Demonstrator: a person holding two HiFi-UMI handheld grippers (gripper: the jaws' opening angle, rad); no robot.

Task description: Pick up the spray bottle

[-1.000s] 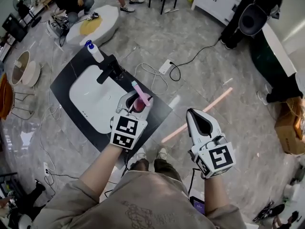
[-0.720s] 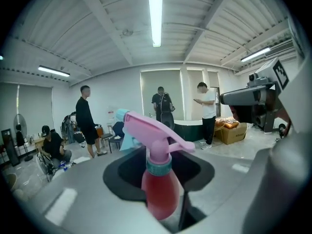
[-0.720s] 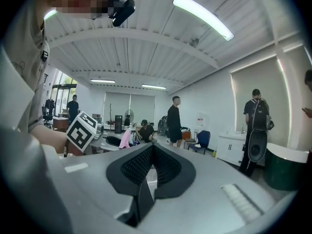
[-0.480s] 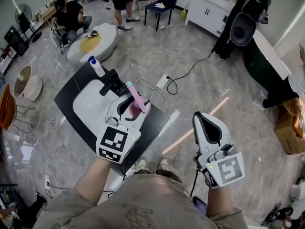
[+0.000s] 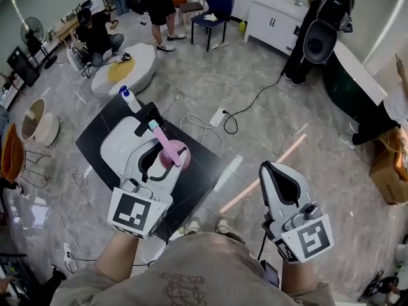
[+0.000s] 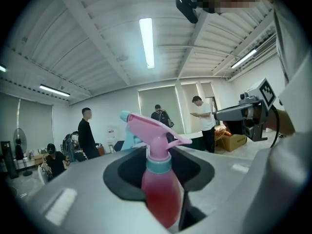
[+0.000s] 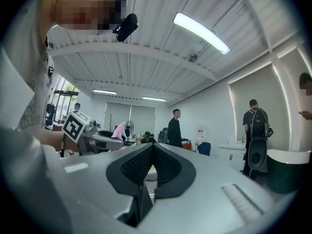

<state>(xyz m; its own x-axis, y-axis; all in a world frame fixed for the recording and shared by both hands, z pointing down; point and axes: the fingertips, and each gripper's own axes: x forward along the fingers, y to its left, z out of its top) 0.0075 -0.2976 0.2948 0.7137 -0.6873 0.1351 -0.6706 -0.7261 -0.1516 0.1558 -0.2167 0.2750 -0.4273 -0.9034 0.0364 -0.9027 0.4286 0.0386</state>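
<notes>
**Spray bottle clamped in the left gripper, off the counter**

The spray bottle (image 5: 173,155) sits between the jaws of the left gripper (image 5: 168,162), which are shut on its pink body. Its long axis runs away from the person, with the trigger head at the far end. The right gripper (image 5: 277,171) hangs well apart over the floor, jaws together on nothing, so the left is the working hand. The bottle seems to hang above the near right edge of the counter (image 5: 205,166). The faucet (image 5: 146,115) is beyond it, and a blue-capped bottle (image 5: 129,98) stands at the far corner. A second ago the left gripper was further out and smaller in view. It has since risen toward the head.
</notes>
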